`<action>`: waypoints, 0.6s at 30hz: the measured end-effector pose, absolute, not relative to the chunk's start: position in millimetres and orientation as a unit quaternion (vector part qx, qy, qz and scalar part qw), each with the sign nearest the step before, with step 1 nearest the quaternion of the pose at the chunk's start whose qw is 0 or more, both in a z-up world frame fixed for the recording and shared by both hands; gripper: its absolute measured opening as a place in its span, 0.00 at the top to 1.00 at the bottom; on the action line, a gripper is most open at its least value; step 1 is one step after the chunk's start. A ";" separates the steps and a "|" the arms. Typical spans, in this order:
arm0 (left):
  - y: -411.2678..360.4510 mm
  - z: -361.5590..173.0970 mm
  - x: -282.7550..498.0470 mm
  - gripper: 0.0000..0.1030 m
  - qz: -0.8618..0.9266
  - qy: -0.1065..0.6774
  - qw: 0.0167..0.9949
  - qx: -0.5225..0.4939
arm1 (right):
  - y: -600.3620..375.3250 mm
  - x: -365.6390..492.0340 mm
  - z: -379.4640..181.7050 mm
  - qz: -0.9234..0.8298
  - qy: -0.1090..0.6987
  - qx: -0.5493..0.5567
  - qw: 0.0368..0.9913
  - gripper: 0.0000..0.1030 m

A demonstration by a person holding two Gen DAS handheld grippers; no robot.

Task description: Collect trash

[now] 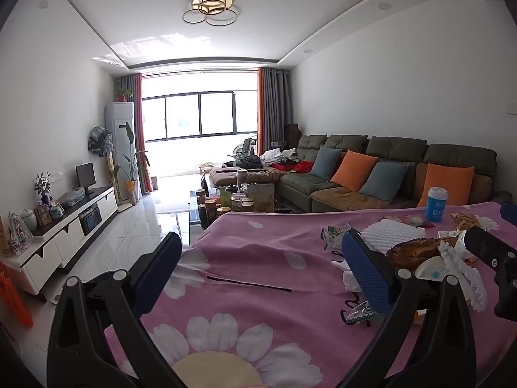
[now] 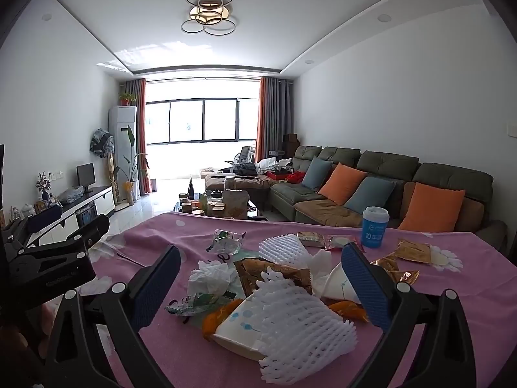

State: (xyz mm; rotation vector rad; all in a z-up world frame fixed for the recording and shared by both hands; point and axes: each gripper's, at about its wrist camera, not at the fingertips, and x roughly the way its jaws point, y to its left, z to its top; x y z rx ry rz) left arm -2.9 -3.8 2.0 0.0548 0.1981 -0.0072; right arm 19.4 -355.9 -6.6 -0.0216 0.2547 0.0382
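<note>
A heap of trash is seen on a table covered by a pink cloth printed with white daisies (image 2: 168, 236), and the places below are given relative to the white foam fruit net (image 2: 300, 326) lying at the near edge of that heap. The right gripper (image 2: 261, 286) is held wide open, with nothing between its blue ribbed pads (image 2: 366, 284); the foam net and the heap are framed between the two fingers without being touched. Under the net a white paper box with blue dots (image 2: 239, 326) is partly covered, and orange peel (image 2: 215, 318) is seen just beside it on the left. Just behind the net a crumpled brown and gold foil wrapper (image 2: 274, 274) is laid, and to its left a crumpled white tissue (image 2: 210, 278) is found. A second white foam net (image 2: 281, 247) is seen farther back, and a clear crinkled wrapper (image 2: 226, 242) lies behind and to the left. Well behind and to the right a blue paper cup with a white lid (image 2: 374, 226) stands upright. The left gripper (image 1: 261, 268) is likewise released, its fingers spread over bare cloth to the left of the heap, with a thin black stick (image 1: 248, 284) lying on the cloth between them. A grey-green sofa with orange and blue cushions (image 2: 387, 165) is set beyond the table.
</note>
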 end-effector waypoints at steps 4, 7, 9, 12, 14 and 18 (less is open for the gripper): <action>-4.2 2.4 -3.5 0.05 -0.003 0.098 0.995 0.028 | -358.5 10.9 -5.7 0.017 0.123 -0.010 0.992 0.07; -4.7 2.9 -3.3 0.05 -0.004 0.098 0.995 0.029 | -360.0 7.7 -5.1 0.016 0.122 -0.008 0.992 0.07; -5.9 3.3 -4.2 0.05 -0.004 0.097 0.995 0.029 | -360.3 7.8 -5.3 0.017 0.123 -0.007 0.992 0.07; -6.3 3.9 -5.9 0.05 -0.003 0.095 0.995 0.029 | -360.7 7.2 -6.0 0.017 0.123 -0.006 0.992 0.07; -6.7 4.3 -7.3 0.05 -0.003 0.093 0.995 0.029 | -360.5 7.3 -5.9 0.017 0.123 -0.006 0.992 0.07; -6.7 4.7 -8.0 0.05 -0.003 0.093 0.995 0.028 | -360.9 6.9 -6.3 0.017 0.123 -0.005 0.992 0.07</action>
